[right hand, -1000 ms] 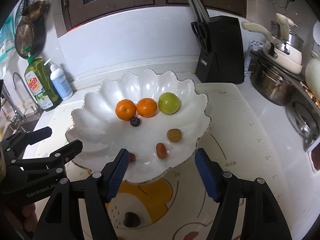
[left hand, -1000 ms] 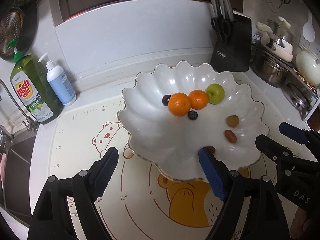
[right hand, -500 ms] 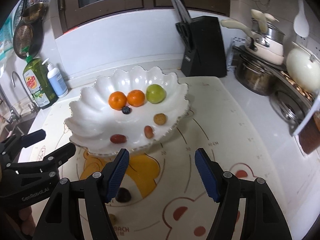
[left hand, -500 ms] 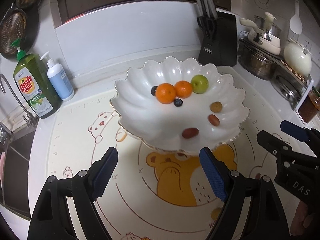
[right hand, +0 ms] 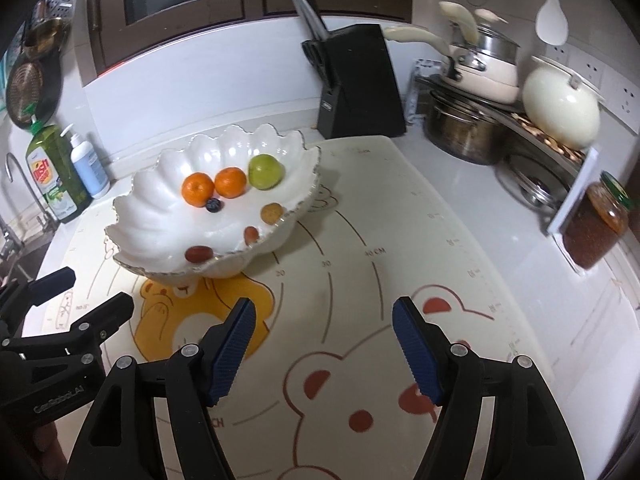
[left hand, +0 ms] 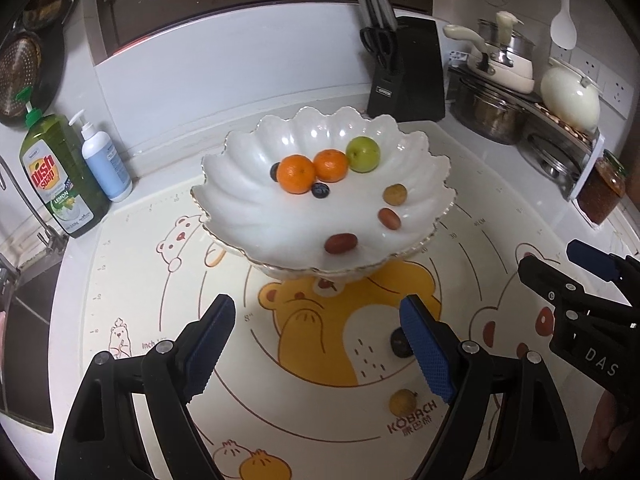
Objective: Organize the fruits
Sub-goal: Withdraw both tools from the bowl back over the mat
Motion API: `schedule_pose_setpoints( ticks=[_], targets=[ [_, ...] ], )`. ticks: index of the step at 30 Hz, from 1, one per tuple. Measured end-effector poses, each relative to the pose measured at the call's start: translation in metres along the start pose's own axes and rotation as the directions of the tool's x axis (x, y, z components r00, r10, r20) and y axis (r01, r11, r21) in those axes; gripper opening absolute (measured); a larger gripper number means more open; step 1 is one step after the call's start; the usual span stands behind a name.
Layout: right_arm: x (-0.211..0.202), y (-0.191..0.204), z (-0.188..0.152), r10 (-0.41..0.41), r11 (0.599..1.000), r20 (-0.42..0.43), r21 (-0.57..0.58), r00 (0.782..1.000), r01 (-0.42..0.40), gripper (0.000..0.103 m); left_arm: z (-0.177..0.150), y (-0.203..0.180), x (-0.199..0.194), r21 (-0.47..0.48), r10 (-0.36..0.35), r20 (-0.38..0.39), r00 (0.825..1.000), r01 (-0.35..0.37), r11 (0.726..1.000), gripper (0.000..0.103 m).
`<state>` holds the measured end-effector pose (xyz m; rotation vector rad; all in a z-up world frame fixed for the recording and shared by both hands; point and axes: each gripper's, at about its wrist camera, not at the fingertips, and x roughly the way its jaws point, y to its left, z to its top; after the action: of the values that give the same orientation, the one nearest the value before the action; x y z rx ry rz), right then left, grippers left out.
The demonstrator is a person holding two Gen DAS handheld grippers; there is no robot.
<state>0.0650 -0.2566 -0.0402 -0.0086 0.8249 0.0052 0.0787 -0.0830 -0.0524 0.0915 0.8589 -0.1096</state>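
Fruit in scalloped bowl (left hand: 240,200)

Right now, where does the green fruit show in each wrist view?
Left wrist view: the green fruit sits above centre, at the bowl's far side, right of the two oranges.
Right wrist view: upper left of centre, same spot in the bowl.
Shared landmark: the black knife block behind the bowl.

Glossy white bowl (left hand: 248,200) — probably ceramic — steel pot (left hand: 486,114).

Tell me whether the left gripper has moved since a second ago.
Yes. The left gripper has backed away from the white bowl; its tips now clear the rim.
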Motion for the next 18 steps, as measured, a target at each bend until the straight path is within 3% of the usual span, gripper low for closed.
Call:
schedule_pose_setpoints(
  ticks=[18],
  targets=[
    [-0.014,-0.028,-0.043,-0.059,0.995,-0.038,0.079,0.998,0.062,0.072,-0.036,-0.029,-0.003,0.045,-0.037,-0.018,0.999,0.038,0.998,0.084]
  ],
)
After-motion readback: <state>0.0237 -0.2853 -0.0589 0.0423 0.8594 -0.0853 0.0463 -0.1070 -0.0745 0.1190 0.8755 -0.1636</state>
